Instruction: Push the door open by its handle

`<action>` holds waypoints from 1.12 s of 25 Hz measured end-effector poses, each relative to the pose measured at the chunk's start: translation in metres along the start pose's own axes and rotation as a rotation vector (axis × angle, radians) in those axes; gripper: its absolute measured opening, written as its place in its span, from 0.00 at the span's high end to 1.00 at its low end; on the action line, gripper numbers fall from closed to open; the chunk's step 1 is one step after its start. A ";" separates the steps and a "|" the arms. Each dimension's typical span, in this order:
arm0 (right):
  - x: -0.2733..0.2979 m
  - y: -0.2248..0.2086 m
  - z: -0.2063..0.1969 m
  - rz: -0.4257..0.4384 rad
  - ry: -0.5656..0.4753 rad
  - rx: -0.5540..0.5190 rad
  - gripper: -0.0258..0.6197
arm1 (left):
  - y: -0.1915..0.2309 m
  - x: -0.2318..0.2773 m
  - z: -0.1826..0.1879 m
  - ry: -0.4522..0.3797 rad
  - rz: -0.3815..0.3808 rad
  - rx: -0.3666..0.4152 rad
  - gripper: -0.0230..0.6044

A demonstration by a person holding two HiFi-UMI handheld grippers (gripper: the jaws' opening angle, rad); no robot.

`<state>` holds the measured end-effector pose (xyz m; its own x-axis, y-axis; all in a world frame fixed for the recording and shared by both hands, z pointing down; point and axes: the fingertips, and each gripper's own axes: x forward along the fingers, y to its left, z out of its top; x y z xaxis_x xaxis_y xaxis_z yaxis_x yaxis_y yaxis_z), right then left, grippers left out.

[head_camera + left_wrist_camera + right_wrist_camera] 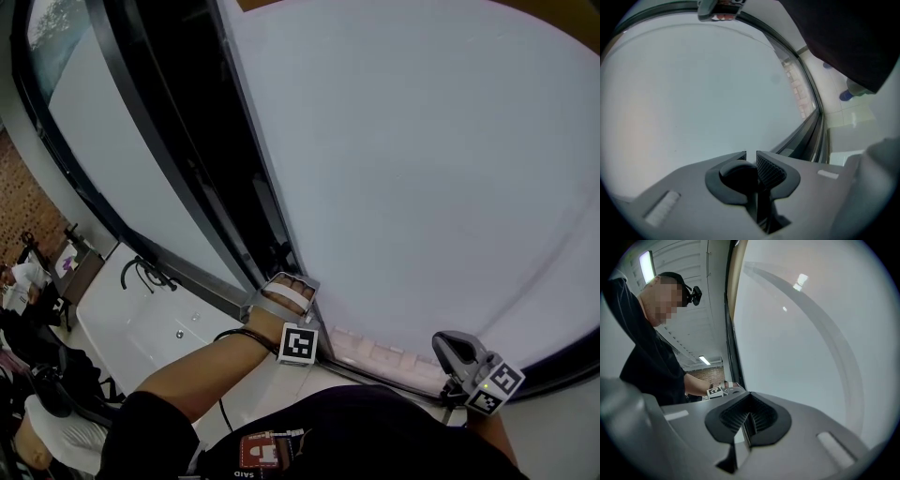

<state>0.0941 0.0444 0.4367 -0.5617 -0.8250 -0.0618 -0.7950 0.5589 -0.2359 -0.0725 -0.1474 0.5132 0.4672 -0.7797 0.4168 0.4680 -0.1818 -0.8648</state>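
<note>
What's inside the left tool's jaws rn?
A dark rounded part, likely the door handle, sits against the ribbed pad. It covers the other pad, so that side can't be seen.

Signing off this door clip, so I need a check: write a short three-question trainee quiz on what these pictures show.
1. What sits between the jaws of the left tool?
2. True or false: the right tool is open.
3. The door panel is: A white, B red, C green.
Key: 1 the dark handle; 2 false, it is shut and empty; 3 A.
</note>
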 end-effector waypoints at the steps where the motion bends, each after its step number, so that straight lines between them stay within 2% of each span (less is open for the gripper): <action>1: 0.002 0.000 0.002 0.007 -0.002 -0.002 0.96 | -0.001 0.001 -0.002 0.010 0.001 0.027 0.88; 3: 0.002 -0.004 0.005 0.024 -0.003 -0.011 0.96 | -0.010 0.008 -0.006 0.061 -0.026 0.124 0.91; 4: 0.000 -0.007 0.006 0.029 -0.003 -0.015 0.96 | -0.013 0.012 -0.006 0.079 -0.029 0.157 0.87; 7: -0.006 -0.011 0.004 0.029 -0.009 -0.015 0.96 | -0.011 0.023 -0.005 0.080 -0.004 0.157 0.92; 13: -0.022 -0.008 0.007 0.038 0.004 -0.020 0.96 | 0.010 0.048 -0.008 0.070 0.069 0.154 0.93; 18: -0.035 -0.015 0.000 0.043 0.021 -0.031 0.96 | 0.010 0.081 -0.007 0.021 0.042 0.143 0.93; 19: -0.038 -0.019 -0.001 0.041 0.028 -0.036 0.96 | 0.012 0.089 -0.008 0.019 0.038 0.153 0.93; 22: -0.047 -0.036 -0.003 0.030 0.056 -0.038 0.96 | 0.021 0.117 -0.021 0.076 0.004 0.264 0.93; 23: -0.051 -0.043 -0.002 0.025 0.066 -0.034 0.96 | 0.026 0.127 -0.020 0.082 -0.002 0.279 0.93; 28: -0.047 -0.054 -0.004 -0.010 0.085 -0.009 0.96 | 0.044 0.166 -0.013 0.030 0.001 0.295 0.94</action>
<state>0.1621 0.0531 0.4562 -0.5706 -0.8209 0.0232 -0.8026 0.5514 -0.2276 0.0160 -0.2926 0.5402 0.4479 -0.7979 0.4034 0.6674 -0.0019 -0.7447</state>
